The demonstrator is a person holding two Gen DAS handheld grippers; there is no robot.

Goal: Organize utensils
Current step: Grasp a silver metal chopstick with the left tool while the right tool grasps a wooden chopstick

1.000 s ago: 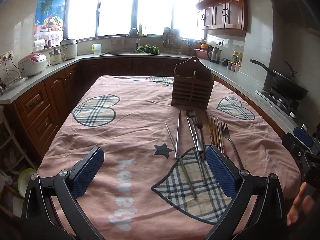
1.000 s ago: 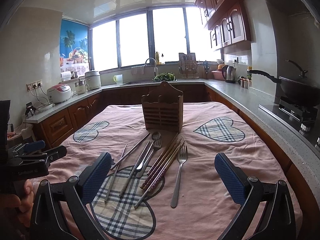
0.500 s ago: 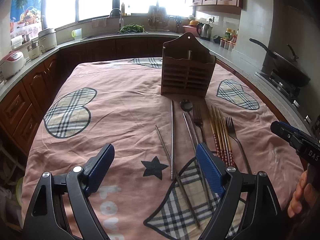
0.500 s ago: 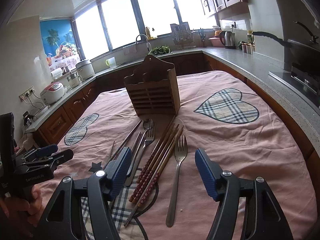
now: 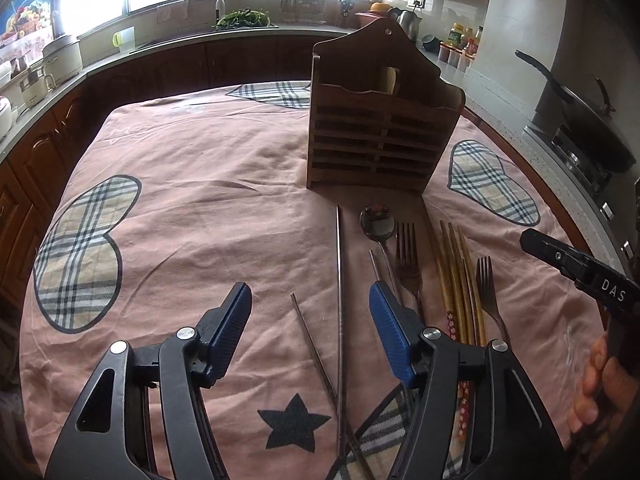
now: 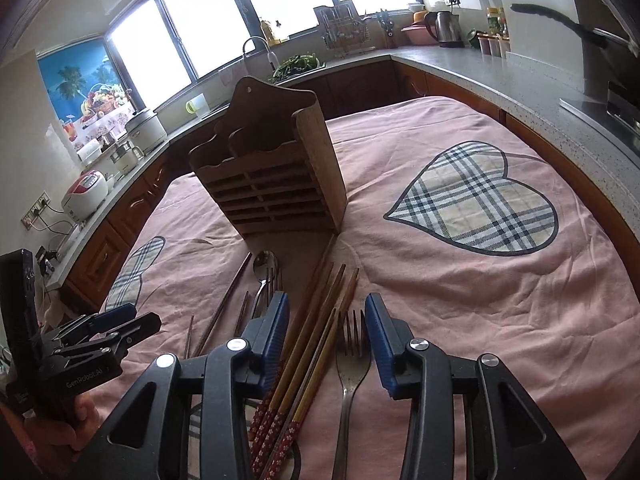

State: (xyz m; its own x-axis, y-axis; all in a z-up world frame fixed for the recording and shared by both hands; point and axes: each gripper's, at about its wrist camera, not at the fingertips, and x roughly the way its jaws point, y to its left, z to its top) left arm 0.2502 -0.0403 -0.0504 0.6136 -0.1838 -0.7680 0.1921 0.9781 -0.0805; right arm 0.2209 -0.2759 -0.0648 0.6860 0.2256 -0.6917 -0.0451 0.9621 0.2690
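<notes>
Here the right gripper (image 6: 326, 332), low centre of the right wrist view, is open with nothing held; its jaws straddle the wooden chopsticks (image 6: 316, 328) and the tines of the outer fork (image 6: 352, 356). Risk: closing from here likely pinches fork plus one or more chopsticks together, or scatters the loose bundle, since they lie touching. Left gripper (image 5: 310, 330), bottom centre of the left wrist view, also open and empty, jaws either side of the metal chopsticks (image 5: 339, 300), which cross low in frame; thin, flat on soft cloth, so they could slip or the cloth could bunch up into the pinch. Just right of them lie the spoon (image 5: 377, 220) and second fork (image 5: 407, 252), close enough to get nudged. Wooden holder (image 5: 380, 136), upper centre, stands upright at the utensils' far ends; light and tall, a bump may tip it. Pink tablecloth (image 5: 200, 200) is wrinkled. Wok (image 5: 580, 108) at right edge, off the table, not in the way
</notes>
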